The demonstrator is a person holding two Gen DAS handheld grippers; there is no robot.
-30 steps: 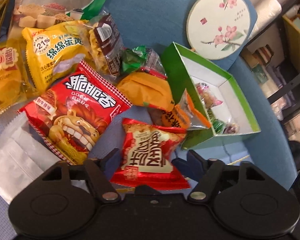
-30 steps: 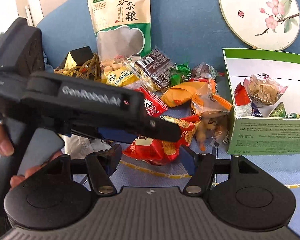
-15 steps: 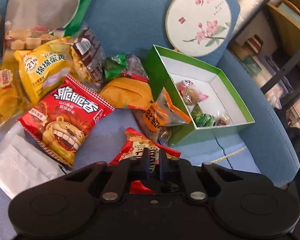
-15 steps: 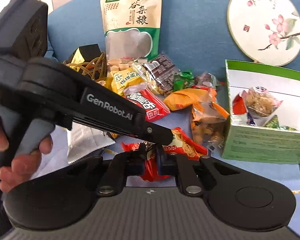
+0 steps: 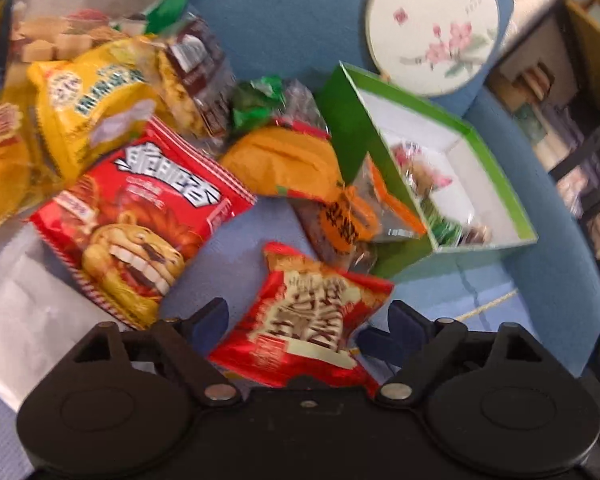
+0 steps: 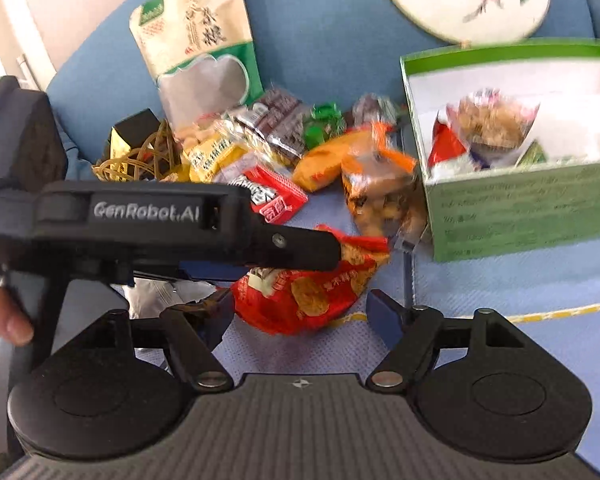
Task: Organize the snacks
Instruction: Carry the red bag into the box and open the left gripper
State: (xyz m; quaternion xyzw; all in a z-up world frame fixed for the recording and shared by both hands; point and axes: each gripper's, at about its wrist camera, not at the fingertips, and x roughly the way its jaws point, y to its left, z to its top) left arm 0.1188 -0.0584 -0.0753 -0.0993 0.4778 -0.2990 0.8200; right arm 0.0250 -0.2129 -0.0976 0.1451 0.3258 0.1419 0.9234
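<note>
The left gripper [image 5: 300,320] has just been opening and its fingers are spread wide, with the small red snack packet [image 5: 306,320] lying between them, unpinched, on the blue cushion [image 5: 284,20]; the right gripper [image 6: 300,312] has likewise just been opening, its fingers spread around the same packet without pressing it; the green box [image 6: 516,208] stands toward the cushion's right edge with a few snacks inside; the other packets are heaped against the cushion's back-left corner, beside a round fan [image 5: 434,26].

Red glossy foil snack packet [image 5: 308,320] — crinkled, shiny. Green-and-white cardboard box [image 5: 484,240] — matt. Blue woven cloth seat [image 5: 300,20], slightly rough. Black matt plastic left claw [image 5: 304,320].
</note>
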